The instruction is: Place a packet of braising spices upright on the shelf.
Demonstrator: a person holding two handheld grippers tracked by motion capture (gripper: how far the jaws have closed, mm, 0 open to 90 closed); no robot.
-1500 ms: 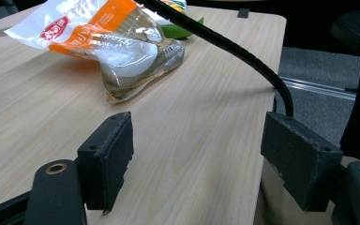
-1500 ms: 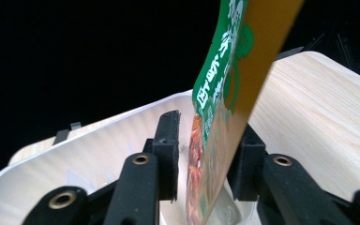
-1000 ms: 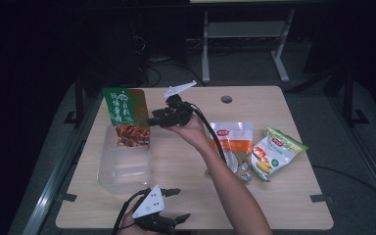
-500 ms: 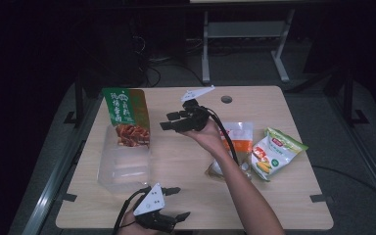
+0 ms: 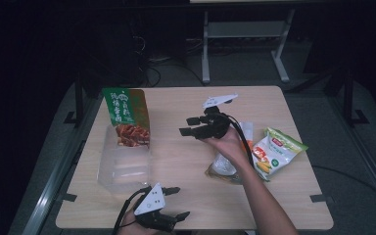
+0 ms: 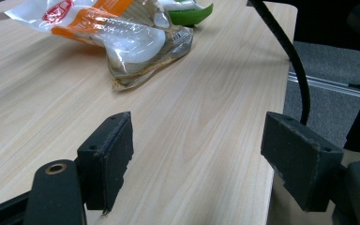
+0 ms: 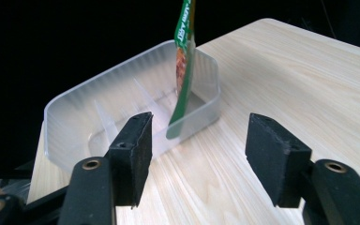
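While hovering over worktop [image 5: 186,161], right gripper [image 5: 190,126] open, empty.
Green snack bag [image 5: 126,117] upright in clear bin [image 5: 122,169]; left gripper [image 5: 176,202] open.

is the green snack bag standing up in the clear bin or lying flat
Standing up. The green snack bag sits on end inside the clear bin, its top rising well above the rim, at the bin's far end.

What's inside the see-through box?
Inside the clear box a green snack bag stands upright at the far end, with thin dividers beside it. The bag's bottom edge is blurred by the box wall.
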